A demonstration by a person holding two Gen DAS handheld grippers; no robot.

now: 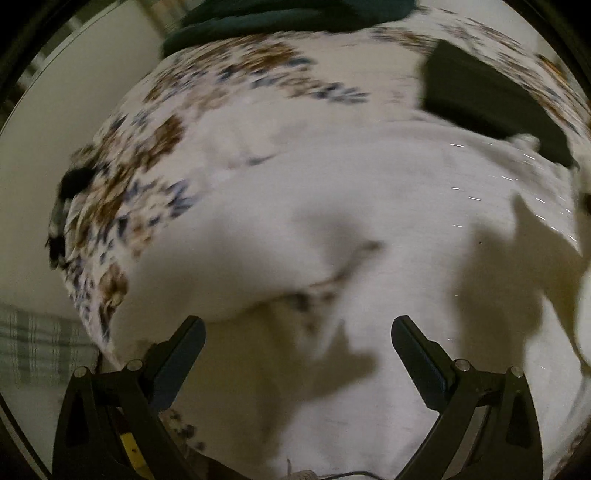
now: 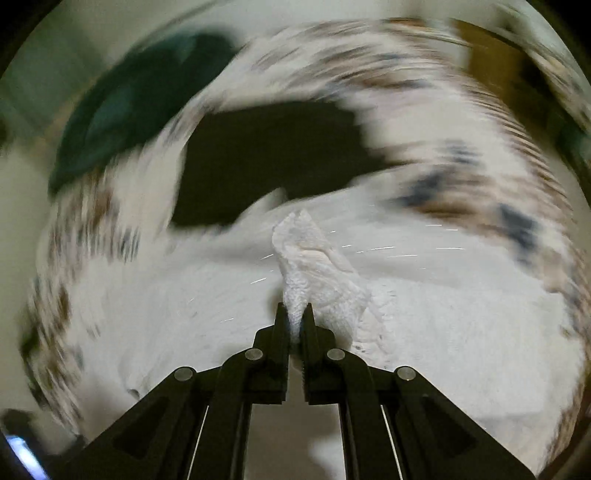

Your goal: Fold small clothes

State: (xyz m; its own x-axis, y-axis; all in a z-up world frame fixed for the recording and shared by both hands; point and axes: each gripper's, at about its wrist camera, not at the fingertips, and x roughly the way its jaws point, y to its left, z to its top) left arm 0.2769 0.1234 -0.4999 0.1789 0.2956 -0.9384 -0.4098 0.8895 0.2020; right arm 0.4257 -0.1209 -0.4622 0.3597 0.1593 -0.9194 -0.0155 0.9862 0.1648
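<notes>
A white knit garment (image 1: 369, 229) with glittery threads lies spread over a floral sheet (image 1: 155, 140). My left gripper (image 1: 297, 332) is open and empty, held just above the garment's near part. In the right wrist view my right gripper (image 2: 295, 314) is shut on a bunched fold of the white garment (image 2: 314, 266), which stands up from the pads. The rest of the garment (image 2: 443, 295) lies flat beyond it. Both views are blurred by motion.
A folded black cloth (image 1: 491, 96) lies on the sheet beyond the garment; it also shows in the right wrist view (image 2: 266, 155). A dark teal garment (image 1: 288, 14) lies at the far edge and shows in the right wrist view (image 2: 125, 110). A plaid fabric (image 1: 33, 347) sits low left.
</notes>
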